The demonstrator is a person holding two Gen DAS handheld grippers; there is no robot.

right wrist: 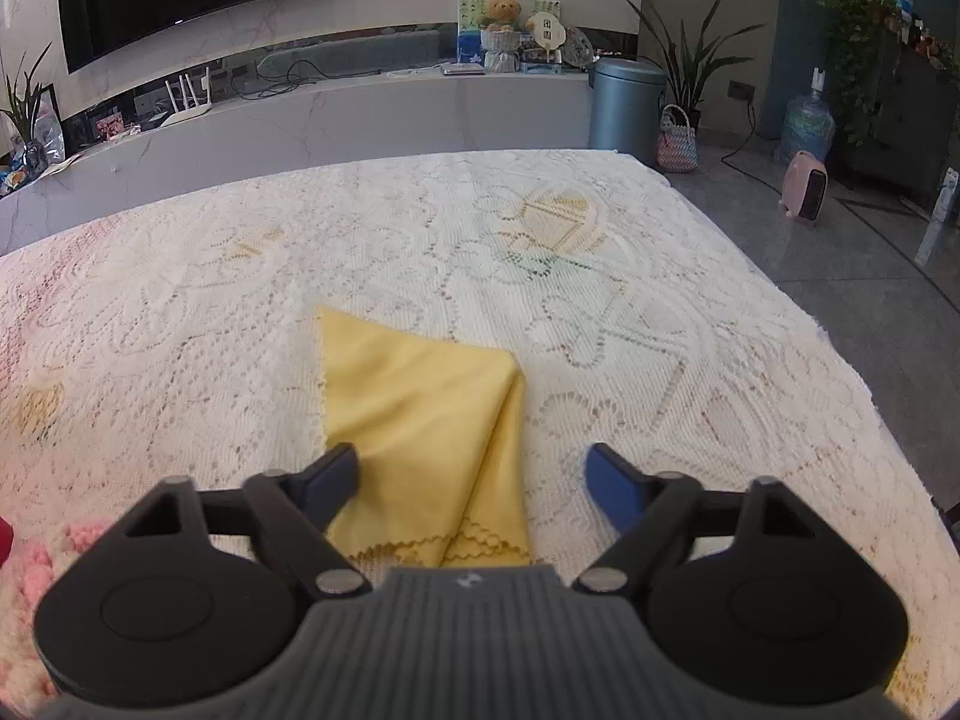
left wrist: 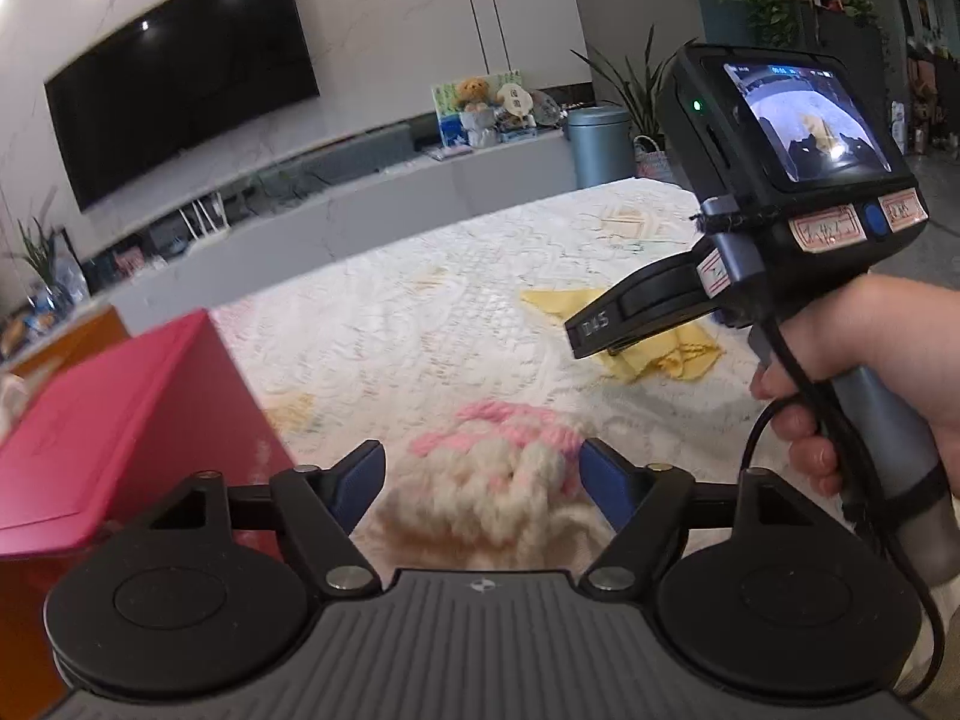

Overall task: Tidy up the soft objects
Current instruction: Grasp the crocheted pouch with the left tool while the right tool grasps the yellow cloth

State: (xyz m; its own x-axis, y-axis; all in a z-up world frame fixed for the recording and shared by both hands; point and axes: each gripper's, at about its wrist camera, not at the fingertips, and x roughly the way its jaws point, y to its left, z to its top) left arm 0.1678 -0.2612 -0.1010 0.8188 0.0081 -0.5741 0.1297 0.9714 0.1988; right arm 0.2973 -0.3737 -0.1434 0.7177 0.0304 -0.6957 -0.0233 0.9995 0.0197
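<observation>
A white lace tablecloth (right wrist: pixel 690 360) covers the table. Beyond it, a large black wall-mounted television (left wrist: pixel 180 72) hangs above a long pale marble console (right wrist: pixel 360 114), where a small brown teddy bear (right wrist: pixel 503 12) sits. A round blue-grey metal bin (right wrist: pixel 627 111) stands near a woven basket (right wrist: pixel 678 144), a water jug (right wrist: pixel 810 126) and a pink heater (right wrist: pixel 805 185)
</observation>
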